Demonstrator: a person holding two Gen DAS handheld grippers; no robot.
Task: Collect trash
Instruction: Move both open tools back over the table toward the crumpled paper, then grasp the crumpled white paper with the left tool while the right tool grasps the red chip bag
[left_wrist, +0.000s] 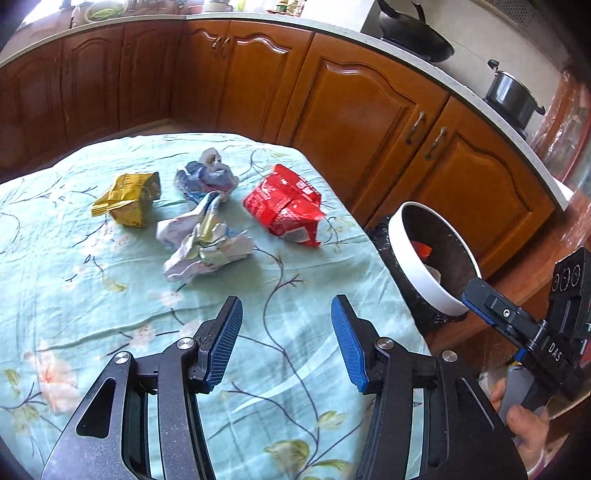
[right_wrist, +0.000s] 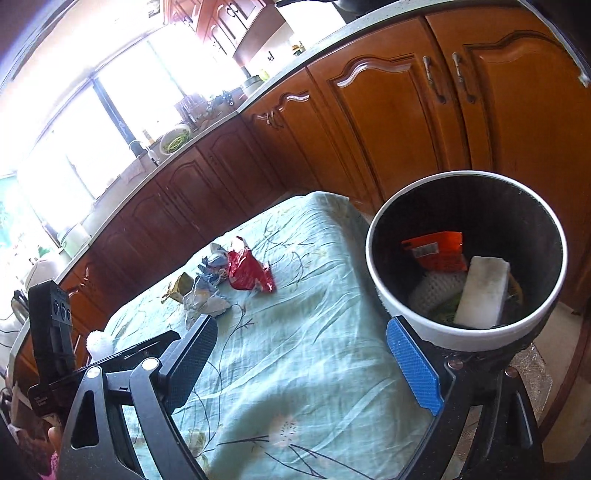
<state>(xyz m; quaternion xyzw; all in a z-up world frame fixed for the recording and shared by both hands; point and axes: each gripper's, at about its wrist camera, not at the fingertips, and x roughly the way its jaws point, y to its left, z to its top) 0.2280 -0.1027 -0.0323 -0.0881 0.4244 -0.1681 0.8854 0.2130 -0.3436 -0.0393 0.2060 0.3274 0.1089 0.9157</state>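
both hand-held grippers, left (left_wrist: 286, 343) and right (right_wrist: 314, 363), hover wide and empty over the tablecloth (left_wrist: 92, 295).

Kitchen. Brown wooden cabinets (left_wrist: 354, 110) with arched panel doors and metal handles run under a pale curved countertop (left_wrist: 424, 62). A black wok (left_wrist: 413, 33) and a lidded steel pot (left_wrist: 513, 96) sit on top. A wide window (right_wrist: 74, 147) floods the room with daylight. A table under a mint floral cloth (left_wrist: 92, 280) stands before the cabinets.
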